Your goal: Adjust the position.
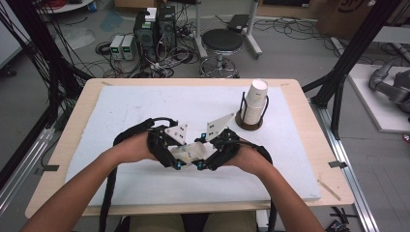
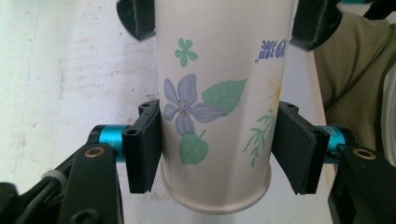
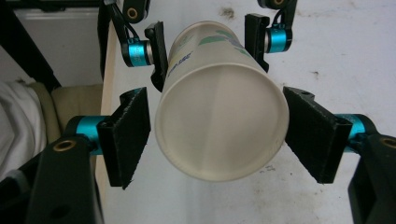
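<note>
Lying level between both hands, the paper cup [image 1: 189, 152] is mostly hidden in the high view, its long axis running nine to three o'clock. The left gripper [image 2: 217, 147] clenches its base end. The right gripper [image 3: 215, 137] straddles the mouth end; whether its pads touch is unclear.

Table [image 1: 58, 159]: light wooden top, covered by a white mat [image 1: 145, 104], scuffed and speckled in the gripper views.
Floor [image 1: 290, 53]: grey, littered with loose cables.
Far, centre: round black stool [image 1: 222, 41] on a chrome base.
Far, left of the stool: black computer towers [image 1: 154, 29] and two small pale boxes [image 1: 122, 47] amid tangled wiring.
Left and right sides: black frame struts [image 1: 355, 48].
Far right: white platform [image 1: 377, 104].
Light: even and diffuse.
</note>
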{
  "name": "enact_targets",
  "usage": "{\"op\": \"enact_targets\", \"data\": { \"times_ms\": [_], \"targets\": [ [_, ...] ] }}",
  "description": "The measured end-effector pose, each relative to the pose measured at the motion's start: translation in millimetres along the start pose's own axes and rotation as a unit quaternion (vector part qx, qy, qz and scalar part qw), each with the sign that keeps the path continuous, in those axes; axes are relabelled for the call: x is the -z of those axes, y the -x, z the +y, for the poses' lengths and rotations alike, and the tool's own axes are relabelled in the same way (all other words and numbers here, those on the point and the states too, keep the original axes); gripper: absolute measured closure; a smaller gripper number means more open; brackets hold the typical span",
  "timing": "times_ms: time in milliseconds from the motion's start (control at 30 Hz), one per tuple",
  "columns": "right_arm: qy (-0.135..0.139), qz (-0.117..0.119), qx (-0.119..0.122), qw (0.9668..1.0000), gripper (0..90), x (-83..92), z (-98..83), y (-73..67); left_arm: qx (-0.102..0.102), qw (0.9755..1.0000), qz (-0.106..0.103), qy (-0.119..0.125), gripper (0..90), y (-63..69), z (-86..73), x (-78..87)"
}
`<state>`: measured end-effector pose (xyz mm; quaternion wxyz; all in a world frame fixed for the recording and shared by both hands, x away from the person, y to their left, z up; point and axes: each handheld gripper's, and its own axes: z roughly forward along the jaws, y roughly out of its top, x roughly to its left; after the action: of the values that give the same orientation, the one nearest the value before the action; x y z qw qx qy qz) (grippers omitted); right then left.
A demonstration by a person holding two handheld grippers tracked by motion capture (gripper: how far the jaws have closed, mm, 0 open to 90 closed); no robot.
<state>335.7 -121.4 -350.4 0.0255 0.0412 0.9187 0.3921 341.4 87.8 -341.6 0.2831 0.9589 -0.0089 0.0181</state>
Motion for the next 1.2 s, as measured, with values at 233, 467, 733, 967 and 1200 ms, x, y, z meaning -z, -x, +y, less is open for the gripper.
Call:
{"op": "enact_targets", "data": {
  "times_ms": [233,467,733,967,1200],
  "targets": [
    [-0.009,0.009,0.020,0.9997,37.2,-2.3,3.2,0.7,-0.003,0.9999,-0.010,0.001,37.8,0.1,0.1,-2.0],
    [-0.015,0.015,0.013,0.9997,37.5,-0.9,2.3,2.9,0.030,0.9986,-0.008,0.042,21.0,-1.5,-6.4,-1.2],
    [0.002,0.011,-0.012,0.9999,37.5,12.0,-5.5,10.3,0.072,0.9824,0.019,0.171,19.0,3.4,-35.6,6.1],
    [0.024,0.006,-0.021,0.9995,37.5,19.0,-11.7,10.2,0.114,0.9501,0.032,0.289,19.9,5.6,-58.1,16.7],
    [0.063,0.004,-0.032,0.9975,37.4,22.0,-25.2,5.9,0.126,0.9325,0.039,0.336,19.1,12.3,-70.6,9.2]
  ]
}}
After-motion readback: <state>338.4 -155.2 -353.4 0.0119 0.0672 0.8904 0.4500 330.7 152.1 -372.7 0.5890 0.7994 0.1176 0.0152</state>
